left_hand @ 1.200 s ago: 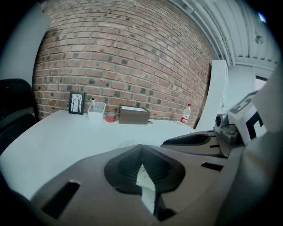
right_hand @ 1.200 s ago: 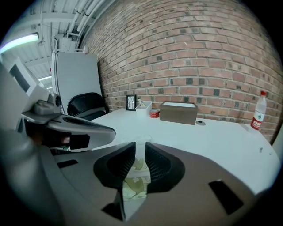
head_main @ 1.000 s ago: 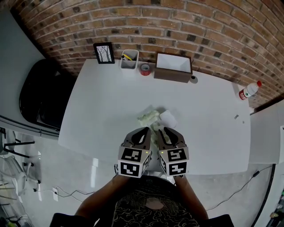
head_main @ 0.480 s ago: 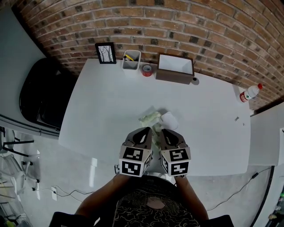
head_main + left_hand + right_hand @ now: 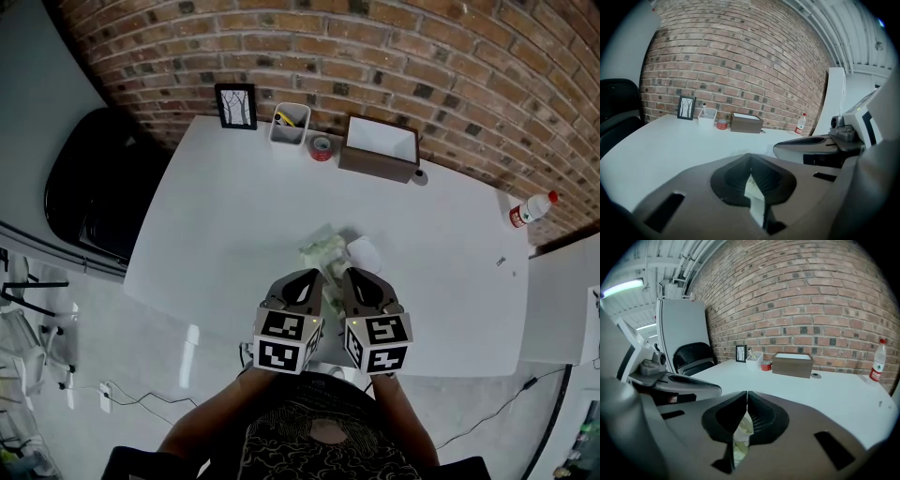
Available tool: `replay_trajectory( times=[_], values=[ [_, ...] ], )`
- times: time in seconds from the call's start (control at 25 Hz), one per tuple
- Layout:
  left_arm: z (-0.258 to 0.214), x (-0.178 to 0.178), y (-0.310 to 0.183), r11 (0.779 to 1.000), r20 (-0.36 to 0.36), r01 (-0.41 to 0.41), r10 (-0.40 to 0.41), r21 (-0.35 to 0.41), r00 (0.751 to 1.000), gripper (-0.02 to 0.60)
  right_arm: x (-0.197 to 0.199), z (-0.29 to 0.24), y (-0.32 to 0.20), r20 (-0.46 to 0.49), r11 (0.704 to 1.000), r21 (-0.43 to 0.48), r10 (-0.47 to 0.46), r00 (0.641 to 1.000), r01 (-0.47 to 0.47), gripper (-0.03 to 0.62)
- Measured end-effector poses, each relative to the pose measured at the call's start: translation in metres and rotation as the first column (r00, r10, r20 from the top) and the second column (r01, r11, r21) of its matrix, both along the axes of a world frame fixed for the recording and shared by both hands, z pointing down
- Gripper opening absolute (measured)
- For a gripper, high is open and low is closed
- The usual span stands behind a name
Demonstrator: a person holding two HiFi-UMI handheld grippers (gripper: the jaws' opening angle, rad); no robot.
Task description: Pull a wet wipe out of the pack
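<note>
A green and white wet wipe pack (image 5: pixel 322 251) lies on the white table (image 5: pixel 216 234), with a white sheet or flap (image 5: pixel 366 253) at its right end. My two grippers hang side by side just short of the pack, over the table's near edge. The left gripper (image 5: pixel 312 275) (image 5: pixel 750 155) is shut, and a white and pale green piece (image 5: pixel 754 194) shows below its closed tips. The right gripper (image 5: pixel 349 274) (image 5: pixel 746 393) is shut too, with the pale green pack (image 5: pixel 743 432) visible beneath its tips. I cannot tell whether either jaw pinches it.
Along the brick wall stand a picture frame (image 5: pixel 235 105), a white pen holder (image 5: pixel 290 125), a red tape roll (image 5: pixel 322 148) and a brown box (image 5: pixel 380 148). A bottle (image 5: pixel 531 208) stands at the far right corner. A black chair (image 5: pixel 94 183) sits left of the table.
Both grippers stay shut and side by side. The head view has shifted, so the table and pack sit slightly lower and to the right in frame.
</note>
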State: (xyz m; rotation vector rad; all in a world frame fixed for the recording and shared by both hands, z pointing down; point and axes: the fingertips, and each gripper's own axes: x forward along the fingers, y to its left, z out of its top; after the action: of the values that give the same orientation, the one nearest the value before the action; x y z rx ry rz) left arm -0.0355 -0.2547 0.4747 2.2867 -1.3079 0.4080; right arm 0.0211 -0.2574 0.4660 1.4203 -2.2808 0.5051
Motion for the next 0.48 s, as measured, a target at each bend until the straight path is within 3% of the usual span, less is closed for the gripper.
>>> replay_trajectory(
  times=[0.48],
  values=[
    [-0.009,-0.001,0.01,0.999,-0.004,0.036,-0.036,0.023,0.999,0.011,0.002,-0.024,0.005,0.031,0.999,0.043,-0.014,0.999,0.013,0.02]
  ],
)
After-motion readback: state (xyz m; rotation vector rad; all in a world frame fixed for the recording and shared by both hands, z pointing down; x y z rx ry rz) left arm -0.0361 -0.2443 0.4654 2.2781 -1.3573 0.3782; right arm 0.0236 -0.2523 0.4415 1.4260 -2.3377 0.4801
